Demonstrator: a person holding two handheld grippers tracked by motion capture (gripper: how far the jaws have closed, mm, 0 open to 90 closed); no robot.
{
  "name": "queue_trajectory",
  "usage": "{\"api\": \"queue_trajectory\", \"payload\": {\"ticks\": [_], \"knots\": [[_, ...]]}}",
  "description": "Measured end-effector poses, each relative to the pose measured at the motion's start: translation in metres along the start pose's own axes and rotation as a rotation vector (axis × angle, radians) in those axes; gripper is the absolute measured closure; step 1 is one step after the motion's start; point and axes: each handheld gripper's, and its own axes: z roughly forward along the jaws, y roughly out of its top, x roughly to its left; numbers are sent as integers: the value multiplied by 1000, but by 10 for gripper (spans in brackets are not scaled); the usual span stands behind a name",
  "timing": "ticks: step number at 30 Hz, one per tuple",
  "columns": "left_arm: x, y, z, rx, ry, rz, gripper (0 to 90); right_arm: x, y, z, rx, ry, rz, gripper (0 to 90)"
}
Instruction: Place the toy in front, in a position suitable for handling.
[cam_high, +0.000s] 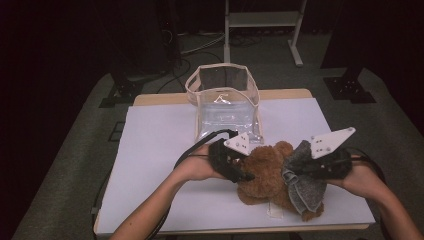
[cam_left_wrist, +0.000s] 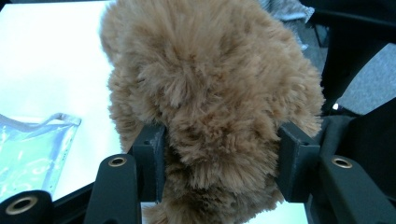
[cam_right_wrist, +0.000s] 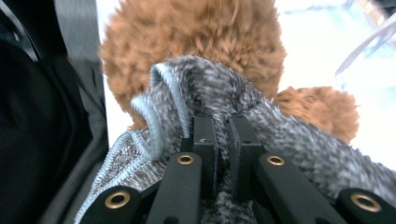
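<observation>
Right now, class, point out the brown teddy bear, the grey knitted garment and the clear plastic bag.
Brown teddy bear (cam_high: 262, 170), high view, on its furry body.
Grey knitted garment (cam_right_wrist: 289, 133), right gripper view, on the fabric beside the jaws.
Clear plastic bag (cam_high: 226, 111), high view, on its front wall.

On the white-covered table a brown plush bear lies between the two hands. The left gripper meets the bear's left side, while the right gripper pinches a grey knitted cloth draped over its right side. A clear plastic bag stands open at the table's far edge.
</observation>
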Motion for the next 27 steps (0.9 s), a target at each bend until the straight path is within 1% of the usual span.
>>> {"api": "queue_trajectory", "payload": {"ticks": [1, 2, 3, 4, 5, 6, 7, 11, 12, 13, 14, 17, 19, 20, 22, 23, 25, 27], "knots": [[1, -1, 1, -3, -5, -6, 444, -1, -5, 5, 47, -15, 4, 832], [1, -2, 3, 2, -8, -6, 436, -2, -13, 11, 81, -16, 15, 834], [2, -2, 5, 9, -8, -6, 428, -3, -20, 15, 89, -9, 35, 836], [2, -3, 8, 9, -10, -9, 414, -3, -30, 21, 102, -3, 67, 838], [2, -3, 9, 5, -15, -10, 404, -3, -39, 26, 100, 5, 83, 839], [1, -2, 10, -6, -12, -14, 393, -3, -46, 27, 79, 11, 94, 840], [1, -1, 9, -13, -9, -15, 382, -3, -50, 27, 62, 6, 103, 841], [0, 1, 7, -5, 0, -13, 337, -2, -58, 23, 58, -7, 106, 841], [0, 0, 7, -2, -7, -13, 324, -2, -59, 23, 55, -5, 111, 841], [2, -4, 5, -5, -16, -22, 307, -2, -60, 23, 53, -2, 110, 842], [3, -7, 5, -6, -23, -27, 283, -3, -62, 23, 52, 1, 120, 843], [5, -26, 1, -23, -38, -40, 256, -5, -66, 24, 46, 2, 127, 844], [6, -34, 2, -32, -40, -45, 240, -5, -68, 25, 42, 4, 136, 844], [7, -38, 3, -38, -46, -56, 235, -5, -67, 25, 47, 4, 130, 844], [10, -45, 6, -33, -54, -56, 223, -5, -64, 25, 61, -5, 121, 844], [12, -49, 7, -37, -57, -63, 217, -5, -64, 25, 62, -7, 118, 843], [15, -56, 9, -55, -71, -88, 192, -4, -65, 24, 57, -9, 128, 843], [16, -59, 14, -65, -81, -91, 185, -4, -67, 23, 49, -7, 137, 843]]}}
